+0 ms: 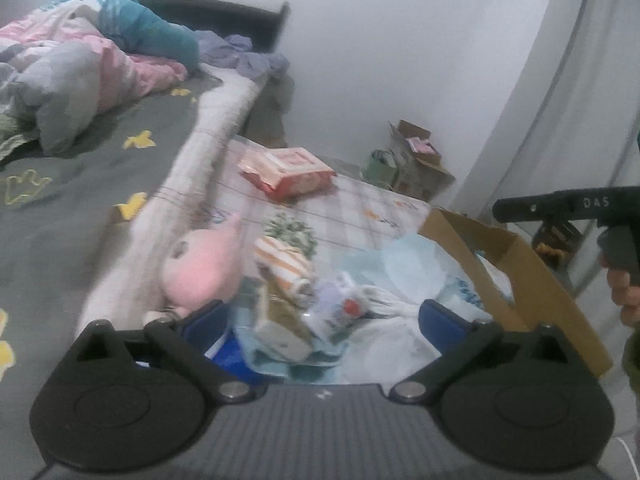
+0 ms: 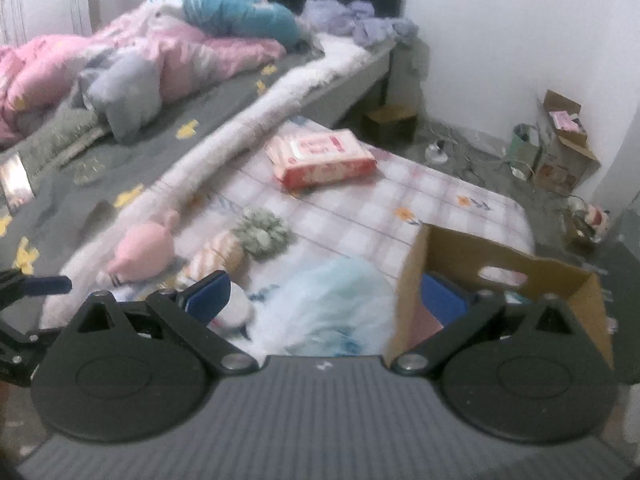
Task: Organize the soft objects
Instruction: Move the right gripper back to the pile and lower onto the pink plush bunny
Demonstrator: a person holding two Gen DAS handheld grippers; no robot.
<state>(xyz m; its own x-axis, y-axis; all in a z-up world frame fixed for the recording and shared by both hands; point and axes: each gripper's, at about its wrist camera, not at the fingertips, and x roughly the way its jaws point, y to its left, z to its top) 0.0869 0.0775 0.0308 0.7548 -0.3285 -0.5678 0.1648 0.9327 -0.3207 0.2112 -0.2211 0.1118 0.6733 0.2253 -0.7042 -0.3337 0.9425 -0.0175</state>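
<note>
On a checked mat (image 2: 360, 208) beside the bed lie a pink plush toy (image 1: 204, 268) (image 2: 144, 248), a striped orange pineapple plush with green top (image 1: 286, 256) (image 2: 240, 244), a light blue soft bundle (image 2: 332, 300) and small soft items (image 1: 308, 316). A cardboard box (image 2: 500, 268) (image 1: 516, 264) stands at the mat's right. My left gripper (image 1: 320, 320) is open, low over the small soft items. My right gripper (image 2: 326, 296) is open over the blue bundle, its right finger (image 2: 444, 300) at the box's open side. Its body shows in the left wrist view (image 1: 568, 204).
A red and white wipes pack (image 2: 320, 158) (image 1: 286, 172) lies at the mat's far end. The bed (image 2: 120, 152) with a fluffy white edge and piled pink and teal bedding (image 2: 180, 40) runs along the left. Boxes and bags (image 2: 556, 144) stand by the far wall.
</note>
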